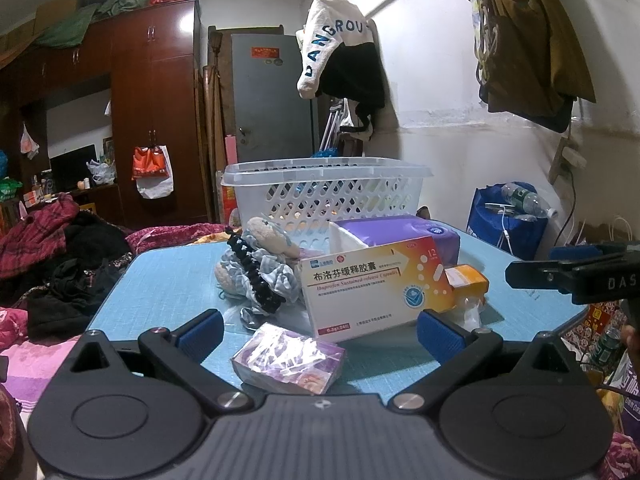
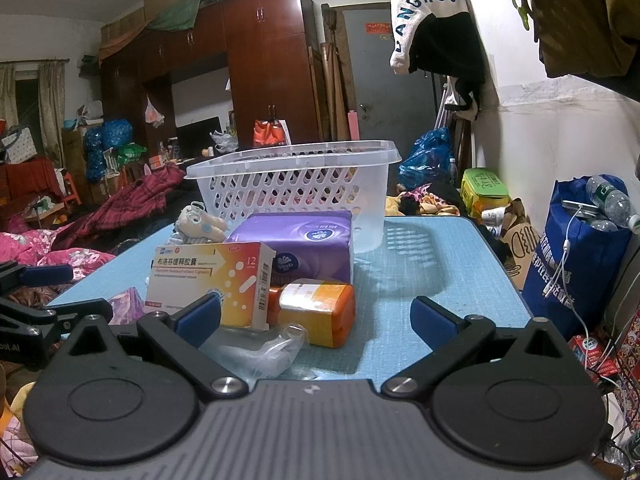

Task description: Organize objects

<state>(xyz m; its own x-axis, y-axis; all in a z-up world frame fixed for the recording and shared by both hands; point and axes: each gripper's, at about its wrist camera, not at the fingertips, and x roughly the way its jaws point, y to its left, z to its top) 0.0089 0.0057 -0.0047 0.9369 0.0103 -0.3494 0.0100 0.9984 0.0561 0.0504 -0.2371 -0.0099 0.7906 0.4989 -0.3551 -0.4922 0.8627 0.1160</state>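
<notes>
On the blue table (image 1: 160,284) stand a white lattice basket (image 1: 320,196), a purple tissue pack (image 1: 404,232), an ibuprofen box (image 1: 372,284), an orange bottle (image 1: 468,280), a plush toy with a black hair claw (image 1: 256,276) and a small purple foil-wrapped box (image 1: 288,358). My left gripper (image 1: 320,332) is open, just above the small purple box. My right gripper (image 2: 316,316) is open, with the orange bottle (image 2: 316,308) lying on its side and a clear plastic bag (image 2: 260,348) between its fingers. The ibuprofen box (image 2: 208,280), tissue pack (image 2: 304,248) and basket (image 2: 296,188) lie beyond.
A blue bag with bottles (image 2: 580,256) stands right of the table. A bed with piled clothes (image 1: 60,256) lies left. Jackets hang on the wall (image 1: 340,52) behind the basket. The right part of the table (image 2: 440,256) is bare.
</notes>
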